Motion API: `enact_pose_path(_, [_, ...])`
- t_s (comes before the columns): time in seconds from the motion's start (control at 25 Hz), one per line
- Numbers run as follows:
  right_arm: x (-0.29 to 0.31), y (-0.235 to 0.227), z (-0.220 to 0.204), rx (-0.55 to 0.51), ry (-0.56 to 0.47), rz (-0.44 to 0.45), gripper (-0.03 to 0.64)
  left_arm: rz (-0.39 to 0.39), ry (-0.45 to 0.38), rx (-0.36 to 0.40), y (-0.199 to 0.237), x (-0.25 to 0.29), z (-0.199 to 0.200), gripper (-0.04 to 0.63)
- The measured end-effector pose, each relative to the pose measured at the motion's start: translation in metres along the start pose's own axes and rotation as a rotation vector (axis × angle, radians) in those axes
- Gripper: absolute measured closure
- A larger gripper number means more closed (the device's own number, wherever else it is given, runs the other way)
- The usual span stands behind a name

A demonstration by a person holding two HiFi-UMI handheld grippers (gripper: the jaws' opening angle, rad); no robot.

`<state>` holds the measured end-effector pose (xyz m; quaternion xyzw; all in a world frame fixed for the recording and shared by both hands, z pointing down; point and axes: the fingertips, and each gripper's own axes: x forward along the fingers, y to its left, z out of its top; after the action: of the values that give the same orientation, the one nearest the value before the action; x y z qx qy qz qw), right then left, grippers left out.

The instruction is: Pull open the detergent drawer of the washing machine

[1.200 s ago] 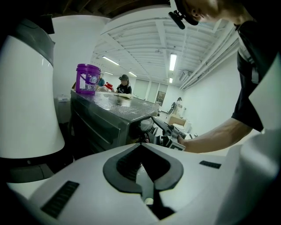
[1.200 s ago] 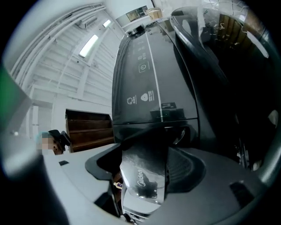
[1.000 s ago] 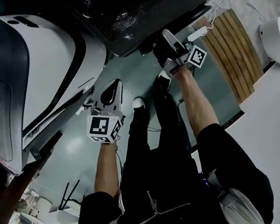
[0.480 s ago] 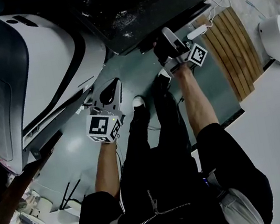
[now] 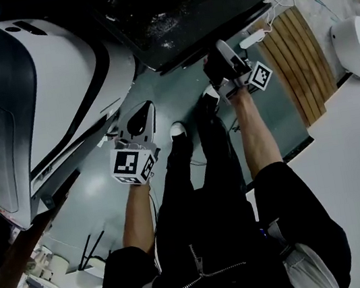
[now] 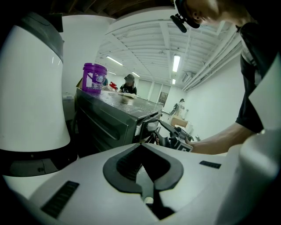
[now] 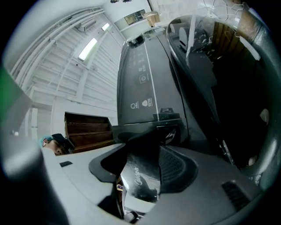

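The dark grey washing machine [image 5: 197,0] stands at the top of the head view, and its control panel [image 7: 145,79] rises ahead in the right gripper view. My right gripper [image 5: 213,63] is at the machine's front upper edge. Its jaws have just been closing, and they are now shut on the glossy detergent drawer front [image 7: 140,176], which fills the gap between the pads [image 7: 178,169]. My left gripper [image 5: 149,109] hangs lower left, apart from the machine, shut with nothing in it [image 6: 140,147].
A large white rounded appliance [image 5: 53,79] stands close on the left. A wooden slatted panel [image 5: 297,65] and a white device [image 5: 359,48] lie to the right. A purple tub [image 6: 94,78] sits on the machine's top. The round door [image 7: 228,88] is right of the drawer.
In the head view my right gripper has shifted slightly right and down along the machine's front edge. My left gripper has stayed where it was.
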<state>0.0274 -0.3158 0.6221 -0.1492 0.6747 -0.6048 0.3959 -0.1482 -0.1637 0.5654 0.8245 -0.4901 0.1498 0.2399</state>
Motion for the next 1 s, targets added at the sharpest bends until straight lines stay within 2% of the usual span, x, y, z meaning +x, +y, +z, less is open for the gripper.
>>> enact_pose_path(0.52, [-0.011,0.004,-0.001,-0.015,-0.034,0.002,0.397,-0.007,-0.008,-0.001,0.000,0.002,0.001,0.577])
enact_pose_path(1.0, [-0.046,0.013,-0.005,-0.019,-0.067,0.003,0.403,-0.031,-0.005,0.004,-0.012,-0.004,-0.003,0.577])
